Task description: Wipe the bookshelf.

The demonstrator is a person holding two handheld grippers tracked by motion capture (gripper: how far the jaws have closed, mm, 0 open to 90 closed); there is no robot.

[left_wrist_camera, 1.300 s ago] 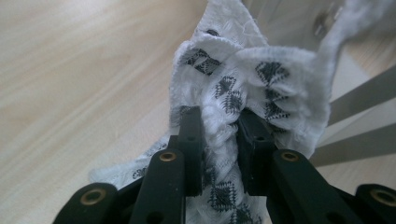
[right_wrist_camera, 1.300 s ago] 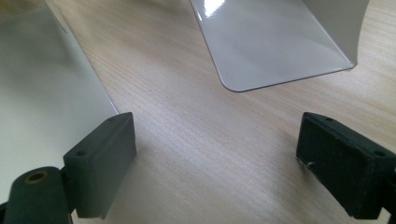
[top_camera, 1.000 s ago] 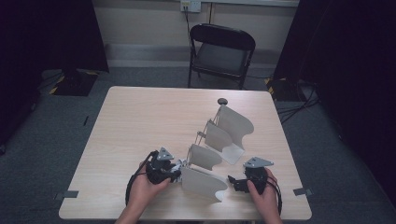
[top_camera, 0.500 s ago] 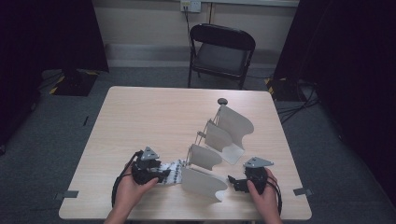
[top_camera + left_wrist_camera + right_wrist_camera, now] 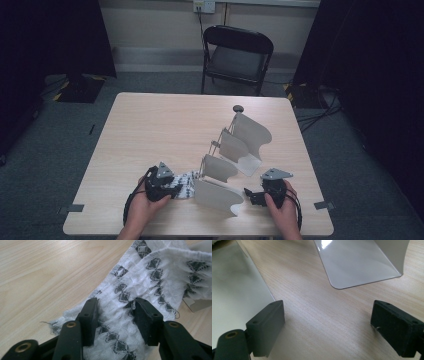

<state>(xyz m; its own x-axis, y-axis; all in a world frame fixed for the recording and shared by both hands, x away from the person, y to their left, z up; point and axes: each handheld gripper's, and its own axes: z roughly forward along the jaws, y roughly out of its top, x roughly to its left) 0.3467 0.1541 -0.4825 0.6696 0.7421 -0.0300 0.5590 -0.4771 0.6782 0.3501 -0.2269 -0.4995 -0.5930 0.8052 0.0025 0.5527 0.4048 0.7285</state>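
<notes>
A white cloth with black diamond patterns (image 5: 189,182) (image 5: 150,272) lies crumpled on the table, left of a white rack of curved upright panels (image 5: 245,142). My left gripper (image 5: 175,190) (image 5: 117,312) is planted on the cloth's near end. A fold of fabric is bunched between its pads; the jaws have just been closing on it. My right gripper (image 5: 250,195) (image 5: 327,322) rests low at the front right, open wide over bare wood. The nearest panel (image 5: 217,196) (image 5: 234,290) stands to its left, and a glossy panel (image 5: 357,262) lies ahead of it.
The light wooden table (image 5: 150,130) has free room across its left and far halves. A small dark round object (image 5: 238,108) sits near the far edge behind the rack. A black folding chair (image 5: 235,55) stands beyond the table.
My left hand drew leftward away from the rack, baring the cloth, then shifted back slightly toward it. The right hand has kept still.
</notes>
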